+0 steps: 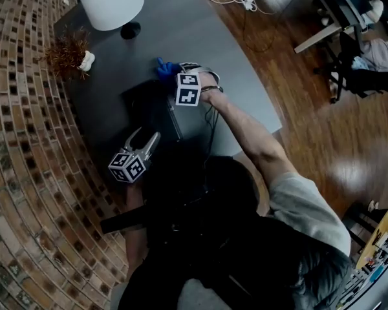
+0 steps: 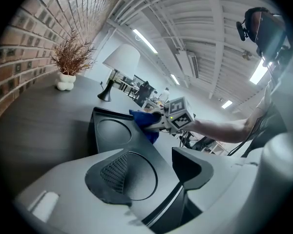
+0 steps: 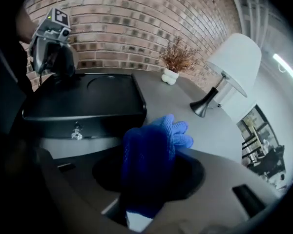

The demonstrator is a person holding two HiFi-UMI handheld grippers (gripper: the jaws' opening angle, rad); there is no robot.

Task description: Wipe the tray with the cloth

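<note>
We see the right gripper [image 3: 151,174] closed on the blue cloth [image 3: 149,160], which is bunched between its jaws and sticks out in front of them. The cloth is not on the tray [image 3: 88,99]. In the right gripper view the tray lies at about 10 o'clock from the cloth, near but apart. We look there at its outer side wall, so the cloth hangs beside the tray, over the grey table [image 3: 180,101]. In the head view the tray lies at about 7 o'clock from the cloth. We judge that the coming move must carry the cloth over the rim and down onto the tray's floor (the wiping itself seems not yet begun). The right hand is the nearer one for this.

The left gripper [image 1: 149,139] is at the tray's near end, at about 6 o'clock of it in the head view. Its jaws stand narrow on each side of the rim and seem to pinch it, we think to keep the tray steady.

The tray's long axis seems to run from 12 to 6 o'clock in the head view. However, the tray is very dark there and its near edge melts into the person's dark clothes, so we are not sure. Whether the cloth touches the table, we cannot tell. A small shiny fitting [image 3: 76,133] on the side wall is too small to name.
</note>
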